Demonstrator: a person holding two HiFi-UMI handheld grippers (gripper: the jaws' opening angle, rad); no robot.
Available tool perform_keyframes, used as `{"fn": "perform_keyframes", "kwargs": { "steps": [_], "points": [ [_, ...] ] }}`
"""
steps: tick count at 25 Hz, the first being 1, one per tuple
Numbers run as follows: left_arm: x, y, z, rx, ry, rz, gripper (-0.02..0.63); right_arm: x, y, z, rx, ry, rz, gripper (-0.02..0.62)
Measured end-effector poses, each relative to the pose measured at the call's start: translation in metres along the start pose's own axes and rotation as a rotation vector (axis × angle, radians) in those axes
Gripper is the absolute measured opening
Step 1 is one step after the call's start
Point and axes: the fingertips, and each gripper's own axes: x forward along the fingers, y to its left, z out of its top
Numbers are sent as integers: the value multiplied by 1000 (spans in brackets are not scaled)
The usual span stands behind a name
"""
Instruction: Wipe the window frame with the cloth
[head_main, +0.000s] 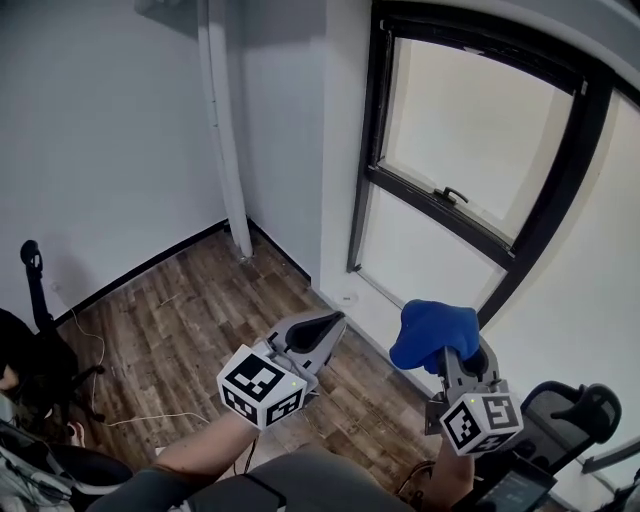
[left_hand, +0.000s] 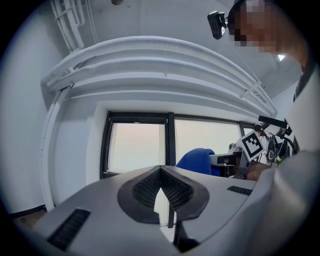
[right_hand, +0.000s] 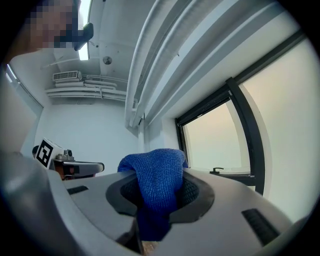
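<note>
White walls (head_main: 100, 130) meet a plank floor (head_main: 200, 300) in the corner ahead of me. A white pipe (head_main: 225, 130) runs up beside that corner, and a thin cable (head_main: 103, 350) trails over the boards toward the floor's left edge. On the right-hand wall sits the black window frame (head_main: 365, 150), with a cross bar carrying a small handle (head_main: 455, 195) and pale, bright panes above and below it.

The right gripper (right_hand: 159, 200) is clamped on the blue cloth (head_main: 432, 328). A thick fold bulges out past the tips and the rest hangs down between the jaws. I read that as deliberate: the soft bulge leads, so fabric rather than plastic would meet the frame first. In the right gripper view the frame lies ahead and to the right with open air between, so the cloth is not yet on it. It hovers low, toward the frame's lower left corner, and I judge the wiping has not begun.

The left gripper (head_main: 338, 322) has its jaws closed tip to tip with nothing between them. It is held beside the other one, to its left and clear of the window. My guess is that it is simply parked out of the way, since this job needs only the one cloth. At the lower right edge of the head view, part of an office chair (head_main: 570, 410) stands close to my right arm.
</note>
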Motion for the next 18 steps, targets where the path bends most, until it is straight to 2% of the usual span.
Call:
{"fn": "perform_keyframes", "kwargs": {
  "steps": [6, 12, 18],
  "points": [
    [57, 25, -6, -10, 10, 24, 8, 39, -48, 1, 21, -29, -4, 117],
    [98, 56, -4, -1, 12, -3, 8, 93, -66, -8, 1, 13, 5, 117],
    [136, 115, -7, -7, -14, -14, 8, 158, -75, -15, -23, 18, 0, 117]
  ]
}}
